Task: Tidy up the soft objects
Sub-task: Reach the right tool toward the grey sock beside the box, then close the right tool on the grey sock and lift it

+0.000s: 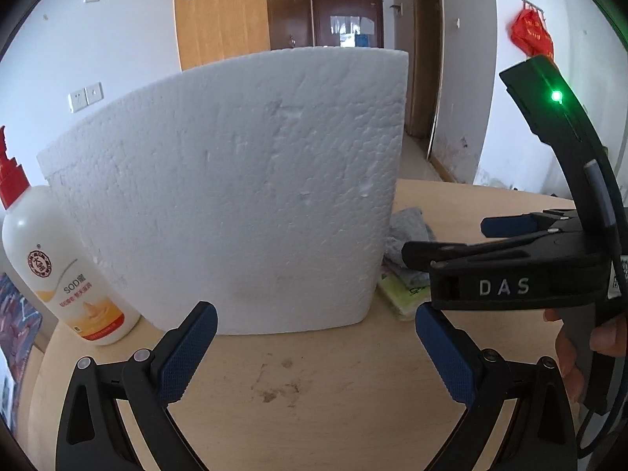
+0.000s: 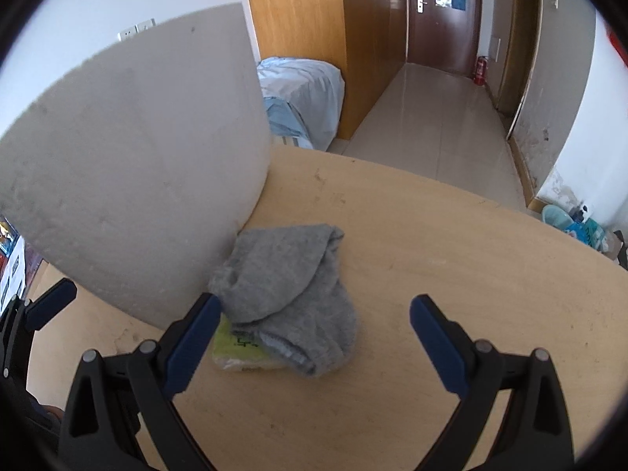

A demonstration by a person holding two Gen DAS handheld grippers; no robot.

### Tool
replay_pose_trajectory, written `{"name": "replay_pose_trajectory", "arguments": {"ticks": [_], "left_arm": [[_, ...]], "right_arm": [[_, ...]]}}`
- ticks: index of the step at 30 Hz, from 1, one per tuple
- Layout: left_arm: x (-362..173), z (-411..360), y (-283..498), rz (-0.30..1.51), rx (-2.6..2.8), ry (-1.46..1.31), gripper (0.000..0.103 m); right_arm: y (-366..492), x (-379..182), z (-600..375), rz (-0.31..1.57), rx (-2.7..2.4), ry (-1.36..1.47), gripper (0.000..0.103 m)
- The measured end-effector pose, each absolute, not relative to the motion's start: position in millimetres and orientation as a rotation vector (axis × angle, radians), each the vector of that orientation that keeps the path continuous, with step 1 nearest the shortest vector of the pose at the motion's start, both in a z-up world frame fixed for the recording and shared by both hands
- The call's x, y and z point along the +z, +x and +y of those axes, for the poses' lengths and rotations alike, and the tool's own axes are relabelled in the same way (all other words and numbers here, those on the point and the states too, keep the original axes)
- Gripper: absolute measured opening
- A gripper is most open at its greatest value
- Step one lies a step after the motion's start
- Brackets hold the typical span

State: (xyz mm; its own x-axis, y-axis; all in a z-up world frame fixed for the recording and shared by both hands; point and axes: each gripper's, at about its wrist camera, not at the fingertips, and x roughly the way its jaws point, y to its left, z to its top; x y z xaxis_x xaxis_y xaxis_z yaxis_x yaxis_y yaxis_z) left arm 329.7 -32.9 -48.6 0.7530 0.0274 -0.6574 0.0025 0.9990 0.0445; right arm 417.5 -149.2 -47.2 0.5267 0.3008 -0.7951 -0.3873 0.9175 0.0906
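Right gripper (image 2: 314, 333): fingers spread wide, holding nothing, just short of the grey sock (image 2: 286, 294), which lies on a green packet (image 2: 235, 349) beside the foam box (image 1: 235, 196) (on the table (image 2: 431, 274)). Left gripper (image 1: 316, 345): wide apart, empty, facing the box.

Ahead of your left gripper (image 1: 316, 337) a foam box (image 1: 235, 196) stands on the table (image 1: 314, 392), with a lotion bottle (image 1: 59, 271) just beside its left side. To the box's right, 1 sock (image 2: 286, 282) lies partly on a tissue packet (image 2: 235, 349), touching the box's base. Your right gripper (image 2: 314, 333) sits just before that sock, the packet at its left finger.
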Motion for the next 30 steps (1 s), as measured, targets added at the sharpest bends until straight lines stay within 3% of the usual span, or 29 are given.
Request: {"name": "replay_pose_trajectory", "arguments": {"ticks": [9, 11, 17, 30], "left_arm": [[-51.6, -42.6, 335.9, 0.734, 0.002, 0.041, 0.101], [-50.3, -43.6, 334.7, 0.731, 0.001, 0.044, 0.101], [-50.9, -40.0, 329.4, 0.715, -0.010, 0.049, 0.101], [-49.3, -48.3, 320.5, 0.677, -0.023, 0.065, 0.101]], "right_arm": [[418.0, -51.3, -158.2, 0.984, 0.457, -0.031, 0.030], [416.1, -48.0, -163.2, 0.985, 0.457, -0.012, 0.023], [410.5, -40.3, -174.5, 0.972, 0.426, 0.038, 0.015], [381.0, -19.9, -193.1, 0.915, 0.384, 0.080, 0.014]]}}
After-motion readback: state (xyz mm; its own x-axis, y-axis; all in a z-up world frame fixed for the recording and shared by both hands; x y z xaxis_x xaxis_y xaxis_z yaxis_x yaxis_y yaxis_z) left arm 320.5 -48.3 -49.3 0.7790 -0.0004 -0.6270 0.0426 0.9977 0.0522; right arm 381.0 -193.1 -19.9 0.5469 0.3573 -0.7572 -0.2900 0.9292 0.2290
